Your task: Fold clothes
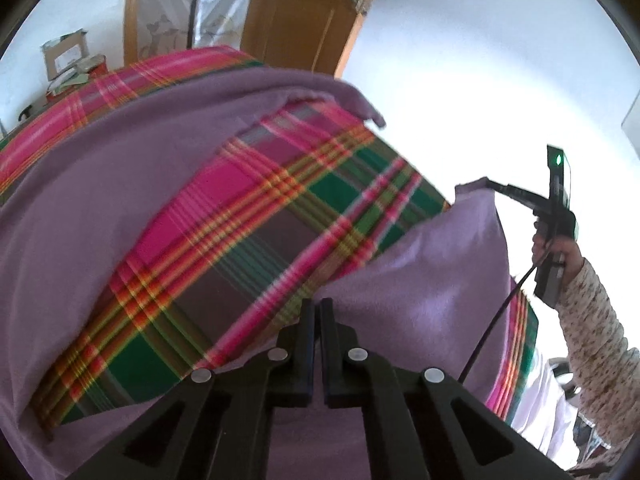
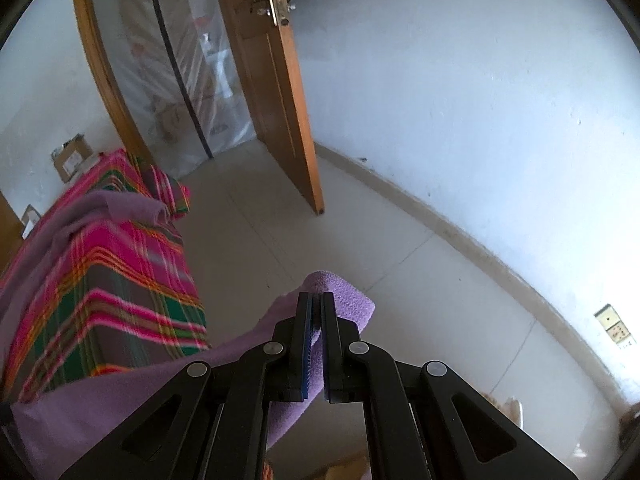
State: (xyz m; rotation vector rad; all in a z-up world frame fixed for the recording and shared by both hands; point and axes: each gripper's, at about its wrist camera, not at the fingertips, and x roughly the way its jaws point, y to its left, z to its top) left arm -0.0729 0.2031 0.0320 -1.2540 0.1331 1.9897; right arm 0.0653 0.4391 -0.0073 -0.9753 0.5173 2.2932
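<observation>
A bed (image 1: 248,216) under a bright plaid cover of pink, green, orange and dull purple stripes fills the left wrist view, its woven bands blurred, its corner falling squarely to a pale tiled floor (image 2: 288,232) in the right wrist view. Over it lies a lilac cloth (image 1: 80,200), soft and matte like fleece, draped in broad folds along the far side of the bed with a curled edge at the top and a raised span stretched between the two tools. Behind stand a white plastered wall (image 2: 460,100) and an open brown wooden door (image 2: 276,92) with a metal latch. The left hand-held gripper (image 1: 319,304) points low across the bed, its black fingers drawn nearly together at the cloth's lower edge; whether they pinch fabric cannot be told. The right hand-held gripper (image 2: 317,300) is held out beyond the bed's edge above the floor, closed tight on a nubby corner of the cloth that bulges past the tips. In the left wrist view the hand (image 1: 560,252) grasps the right tool's handle, a speckled knit sleeve (image 1: 596,340) angled upward.
</observation>
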